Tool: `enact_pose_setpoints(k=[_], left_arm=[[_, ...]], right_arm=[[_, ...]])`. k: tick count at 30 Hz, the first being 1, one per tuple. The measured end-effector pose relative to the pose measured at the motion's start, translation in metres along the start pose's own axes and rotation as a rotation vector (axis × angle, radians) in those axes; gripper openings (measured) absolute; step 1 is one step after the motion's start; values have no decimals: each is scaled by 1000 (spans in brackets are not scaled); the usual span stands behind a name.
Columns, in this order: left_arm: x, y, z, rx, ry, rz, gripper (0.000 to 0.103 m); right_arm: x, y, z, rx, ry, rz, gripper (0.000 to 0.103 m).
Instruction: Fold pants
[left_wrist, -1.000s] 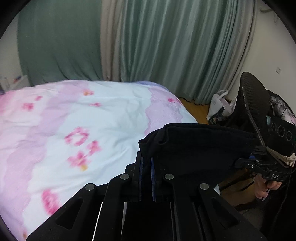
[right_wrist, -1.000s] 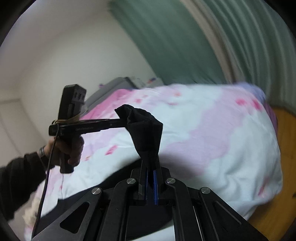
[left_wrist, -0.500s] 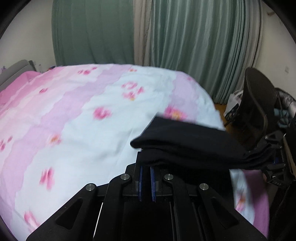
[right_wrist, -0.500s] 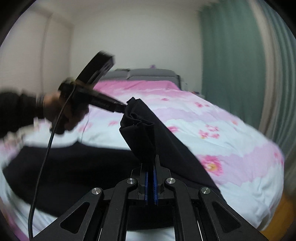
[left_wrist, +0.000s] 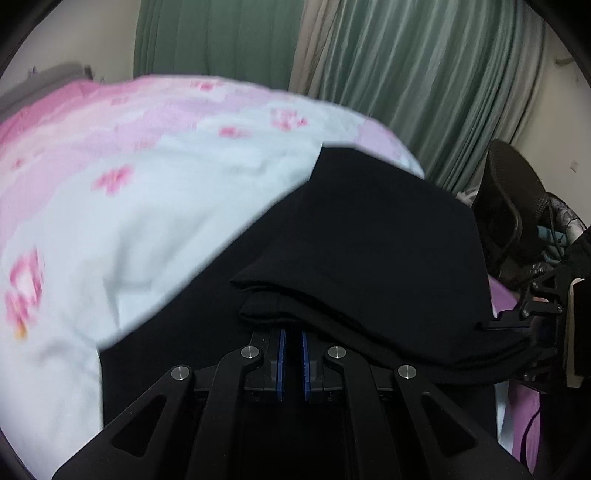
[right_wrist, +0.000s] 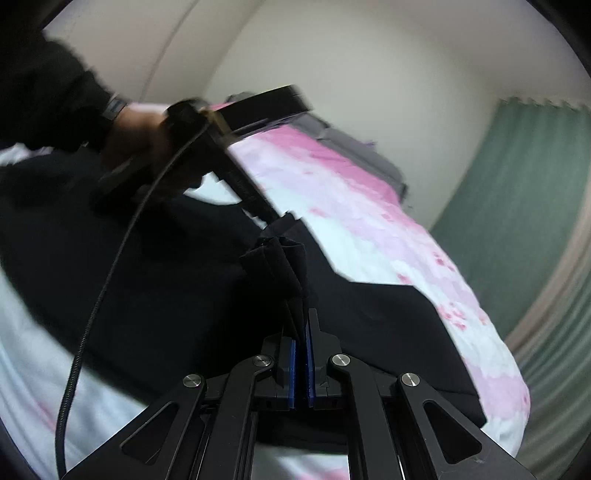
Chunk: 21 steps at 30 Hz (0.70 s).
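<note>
Reading any brand or label fails here: no lettering can be made out on either tool in these blurred views.

One pair of black pants (left_wrist: 369, 236) lies spread over the bed (left_wrist: 147, 192), whose cover is white and pink with flower prints. Two grippers hold it, one at each end of a folded edge. In the left wrist view, the left gripper (left_wrist: 291, 325) points steeply down at the bed with its blue pads drawn narrow, clamped on a doubled fold of the pants that bunches just over the fingertips. At the right edge of that view the right gripper (left_wrist: 517, 332) grips the far end of the same fold, the cloth hanging in a shallow sag between the two.

From the right wrist view, the right gripper (right_wrist: 301, 306) is pinched nearly closed on a gathered tuft of the pants that stands up between its fingers. Beyond it, one hand (right_wrist: 144, 140) in a dark sleeve (right_wrist: 48, 96) holds the left gripper (right_wrist: 280, 218) slanted down onto the cloth, a black cable (right_wrist: 96, 306) trailing from it.

Green curtains (left_wrist: 406, 74) hang behind the bed, and one dark mesh chair (left_wrist: 517, 199) stands beside it.
</note>
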<state>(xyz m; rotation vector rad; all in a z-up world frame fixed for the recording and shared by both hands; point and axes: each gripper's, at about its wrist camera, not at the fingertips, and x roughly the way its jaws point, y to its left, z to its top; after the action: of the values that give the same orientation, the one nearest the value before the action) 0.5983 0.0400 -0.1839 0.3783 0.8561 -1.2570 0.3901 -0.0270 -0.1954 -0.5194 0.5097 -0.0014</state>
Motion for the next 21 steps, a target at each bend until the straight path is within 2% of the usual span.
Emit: enact_pose_setpoints(k=[3,6,10,13,18,19,21], left_arm=[[2,0,-16,-28,21,2,9],[-6,1,-22,-69,-16,-8,9],[-29,-3,-30,-81,-54,12,9],[-33,-1,-37,-99,-27,42,9],[-45,-1,-52,-131,-10,93,9],[-48,-1,-53,-135,-13,102,9],[-57,-3,-49,-135,-20,129,9]], right_arm=[[13,12,-10,-29,56,43,5],[19,14,-18,-13,92,79,5],[8,20,-9,-24,27,111,5],[0,32,-3,-57,-13,140,5],[17,32,-14,-20,84,203,8],[15,29,-15,-18,80,197,13],[9,25,-12,-16,71,178,31]])
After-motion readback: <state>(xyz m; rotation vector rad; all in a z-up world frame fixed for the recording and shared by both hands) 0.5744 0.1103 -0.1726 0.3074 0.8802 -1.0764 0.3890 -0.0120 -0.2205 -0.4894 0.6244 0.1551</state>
